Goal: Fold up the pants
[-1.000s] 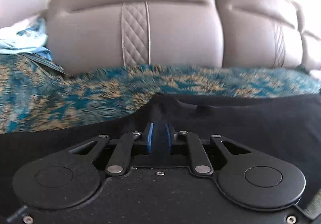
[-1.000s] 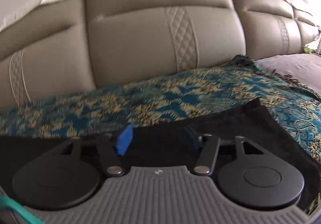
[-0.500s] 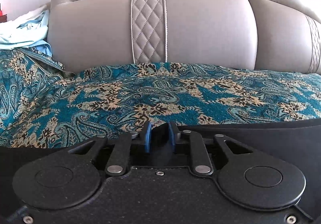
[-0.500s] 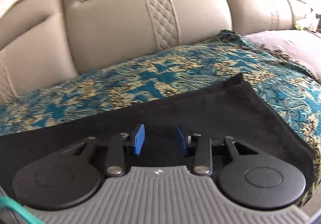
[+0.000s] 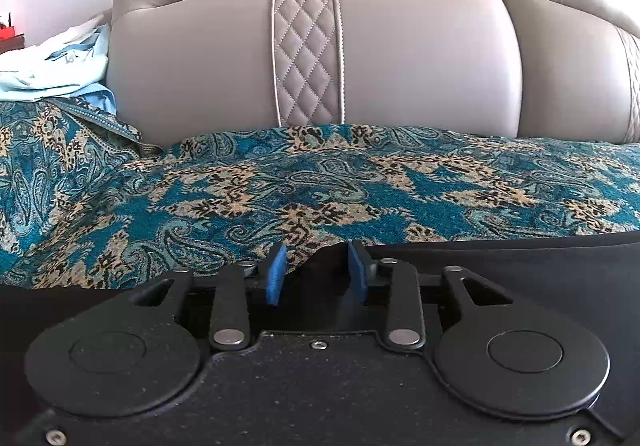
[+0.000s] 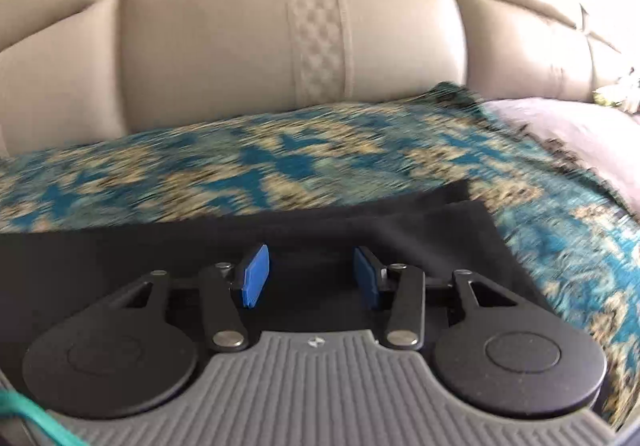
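Between the blue pads of your left gripper [image 5: 316, 272] a small peak of black cloth stands up, touching the right pad and clear of the left one. The jaws are opening, so the grip reads as a release in progress and not a clamp. Your right gripper [image 6: 310, 276] also has its jaws opening, set wide apart over flat black cloth, and neither pad presses on it.

Both grippers sit low over the pants [image 6: 400, 230], which lie spread on the patterned teal throw [image 5: 320, 190] covering the sofa seat. Judging from this, the grippers are placed at the far edge because a folded layer has been laid down there — the release lets the cloth settle flat.

The pants run crosswise in both views, long axis parallel to the grey sofa backrest [image 5: 420, 58]. In the right wrist view the garment ends in a squared corner at the right, with a second black edge showing just behind it, which suggests two stacked layers. Which end is waistband and which is hem you cannot tell — no detail shows on the dark cloth. The right wrist view is blurred.

Light blue laundry [image 5: 60, 66] lies heaped at the far left, well apart from the pants.
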The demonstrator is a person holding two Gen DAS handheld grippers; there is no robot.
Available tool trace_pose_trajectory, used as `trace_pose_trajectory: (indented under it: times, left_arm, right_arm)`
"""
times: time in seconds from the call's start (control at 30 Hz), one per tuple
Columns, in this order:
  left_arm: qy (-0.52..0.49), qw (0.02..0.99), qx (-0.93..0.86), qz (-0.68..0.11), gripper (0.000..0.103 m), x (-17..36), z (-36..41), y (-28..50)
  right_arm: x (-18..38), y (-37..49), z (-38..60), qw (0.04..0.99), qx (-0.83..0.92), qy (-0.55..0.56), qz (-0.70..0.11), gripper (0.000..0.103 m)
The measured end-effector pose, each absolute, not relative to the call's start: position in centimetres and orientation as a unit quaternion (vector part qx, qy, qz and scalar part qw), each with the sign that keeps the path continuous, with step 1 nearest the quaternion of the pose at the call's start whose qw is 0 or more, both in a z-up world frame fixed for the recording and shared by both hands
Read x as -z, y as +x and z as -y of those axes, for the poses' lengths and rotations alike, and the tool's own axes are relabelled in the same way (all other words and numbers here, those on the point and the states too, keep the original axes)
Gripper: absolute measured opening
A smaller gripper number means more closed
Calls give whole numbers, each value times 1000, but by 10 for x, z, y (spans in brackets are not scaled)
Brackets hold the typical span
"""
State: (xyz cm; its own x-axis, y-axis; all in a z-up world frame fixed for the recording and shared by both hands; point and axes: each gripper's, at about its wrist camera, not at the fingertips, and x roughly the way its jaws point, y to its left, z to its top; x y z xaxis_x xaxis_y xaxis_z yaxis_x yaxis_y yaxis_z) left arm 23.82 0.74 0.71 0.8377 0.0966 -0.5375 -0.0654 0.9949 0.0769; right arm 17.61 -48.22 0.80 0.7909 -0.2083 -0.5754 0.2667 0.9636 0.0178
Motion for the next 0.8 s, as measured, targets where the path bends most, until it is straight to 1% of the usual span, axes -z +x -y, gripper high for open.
trace_pose_trajectory:
  times: [0.1,0.17,0.3,0.37,0.47,0.53,0.63,0.73,0.8]
  left_arm:
    - [27,958,-48,-281,41,-7,-8,238]
    - [26,958,-52,-281,43,-7,-9,238]
    - [29,958,-57,-280,47,-7,-8,238]
    - [27,958,-61,-279,50,-6,-9,238]
    - [24,958,-66,-280,53,-6,-10,238]
    - [22,957,-69,-280,56,-6,-11,239]
    - [24,957,-73,-279,57,-6,-11,239]
    - [29,957,-74,-278,58,-6,-9,238]
    - [29,957,-74,-278,58,-5,-9,238]
  right_arm:
    - [-5,186,495,948,130,61,-285,68]
    - [-3,191,499,948,135,63,-281,70]
    - [-1,202,500,947,157,40,-277,72]
    - [-1,207,500,947,163,37,-275,74]
    - [-2,210,504,942,190,44,-275,93]
    - [-5,204,511,937,207,57,-274,93]
    - [-20,175,530,939,226,91,-245,93]
    - [-31,133,559,926,254,158,-230,95]
    - [-28,98,580,912,267,215,-223,96]
